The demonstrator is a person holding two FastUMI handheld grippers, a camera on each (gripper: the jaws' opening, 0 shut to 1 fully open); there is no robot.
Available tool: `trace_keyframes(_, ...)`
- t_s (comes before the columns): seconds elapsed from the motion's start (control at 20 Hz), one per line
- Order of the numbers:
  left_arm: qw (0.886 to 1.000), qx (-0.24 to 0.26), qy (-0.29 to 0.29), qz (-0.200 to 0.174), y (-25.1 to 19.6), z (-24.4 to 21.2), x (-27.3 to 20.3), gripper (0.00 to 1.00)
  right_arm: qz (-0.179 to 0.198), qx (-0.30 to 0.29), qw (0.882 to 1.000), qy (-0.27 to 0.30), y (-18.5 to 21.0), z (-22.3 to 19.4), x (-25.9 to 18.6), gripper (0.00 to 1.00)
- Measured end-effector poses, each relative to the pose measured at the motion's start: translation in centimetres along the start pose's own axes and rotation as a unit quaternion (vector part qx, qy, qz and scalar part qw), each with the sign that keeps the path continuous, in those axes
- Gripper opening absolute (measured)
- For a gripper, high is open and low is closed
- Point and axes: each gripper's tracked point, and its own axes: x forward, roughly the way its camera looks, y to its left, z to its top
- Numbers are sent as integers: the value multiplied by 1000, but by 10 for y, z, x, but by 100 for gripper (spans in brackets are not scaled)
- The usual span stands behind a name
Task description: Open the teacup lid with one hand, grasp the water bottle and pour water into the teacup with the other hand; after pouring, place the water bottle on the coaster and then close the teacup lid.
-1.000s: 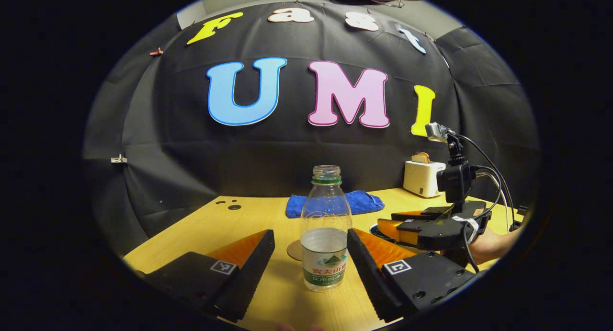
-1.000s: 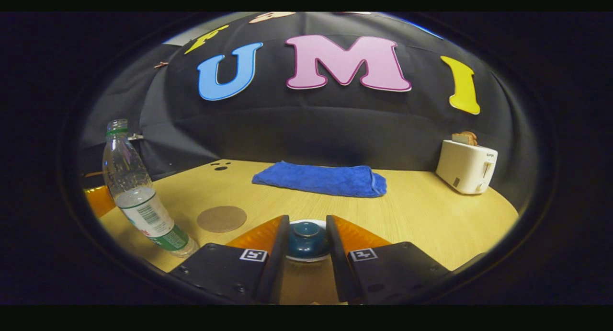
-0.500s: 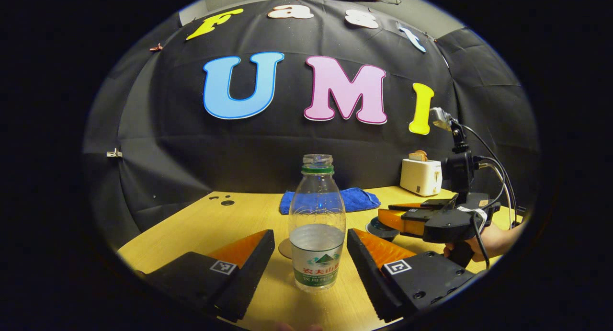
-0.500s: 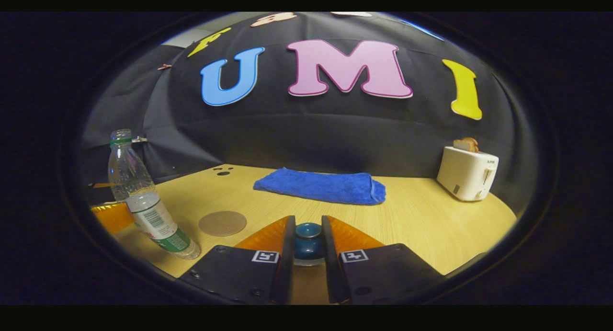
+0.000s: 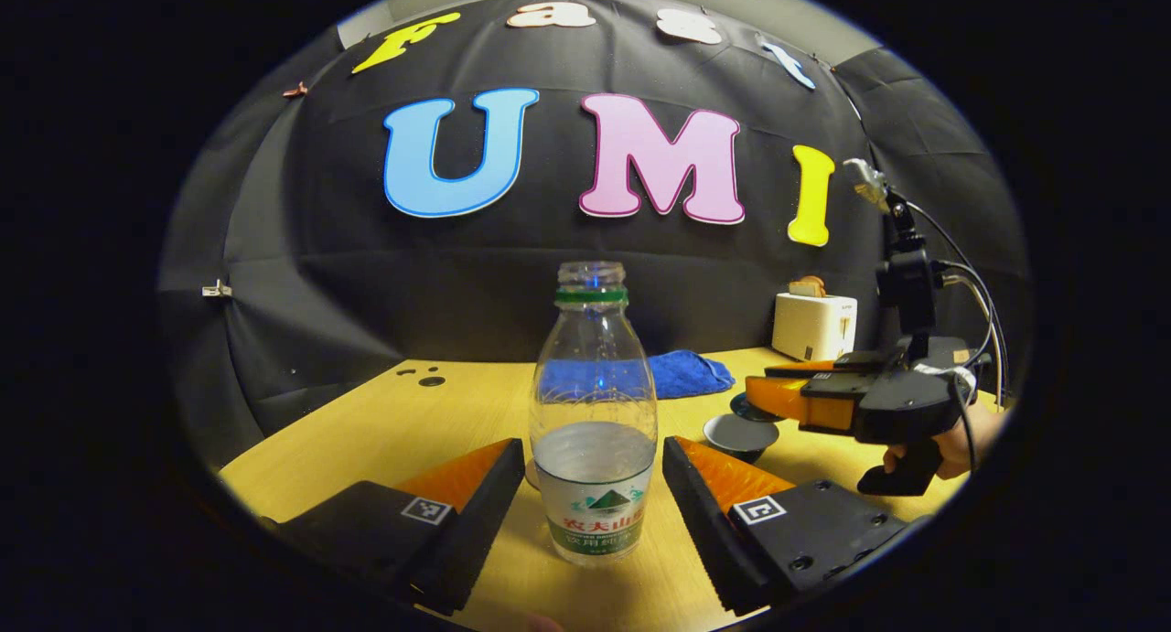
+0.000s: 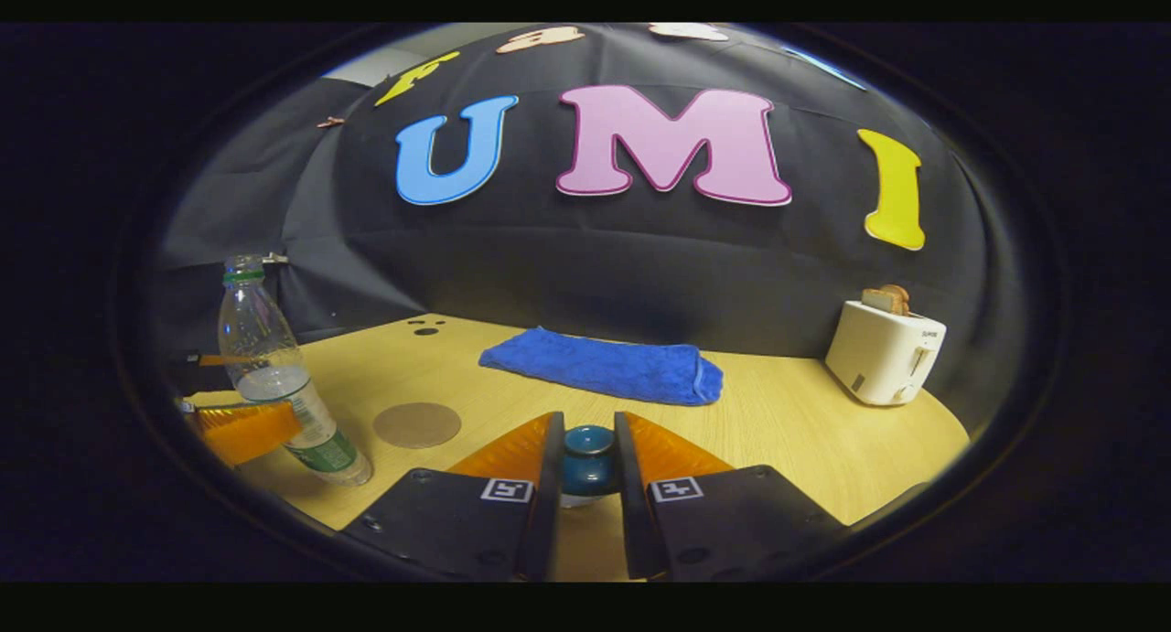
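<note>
Both grippers have advanced: right gripper (image 6: pixel 587 463) now lifts the clamped teacup lid (image 6: pixel 586 460) off the teacup (image 5: pixel 739 434), while left gripper (image 5: pixel 593 486), jaws spread, straddles the water bottle (image 5: pixel 595 431) at lower centre.

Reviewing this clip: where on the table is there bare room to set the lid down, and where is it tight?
Bare wood lies between the blue towel and the toaster, and between the coaster and the towel. It is tight around the water bottle, flanked by the left gripper, and by the teacup.

One bottle (image 5: pixel 593 422) (uncapped), one toaster (image 5: pixel 813 326).
</note>
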Motion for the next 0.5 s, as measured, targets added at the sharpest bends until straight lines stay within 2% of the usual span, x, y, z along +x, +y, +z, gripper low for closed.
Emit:
trace_keyframes(0.25,999,-25,37,14,6,-26,3,95,2,-4,1000,-8,-6,7,-3,32)
trace_keyframes(0.3,999,-32,38,15,7,-26,3,96,2,-6,1000,-9,-7,8,-4,27)
trace_keyframes(0.35,998,-37,38,16,6,-24,4,94,2,-8,1000,-8,-8,8,-4,32)
trace_keyframes(0.45,999,-34,37,21,5,-28,6,82,-4,-12,1000,-10,-14,9,-6,32)
trace_keyframes(0.5,999,-29,36,20,4,-27,7,81,-4,-12,1000,-12,-16,10,-6,29)
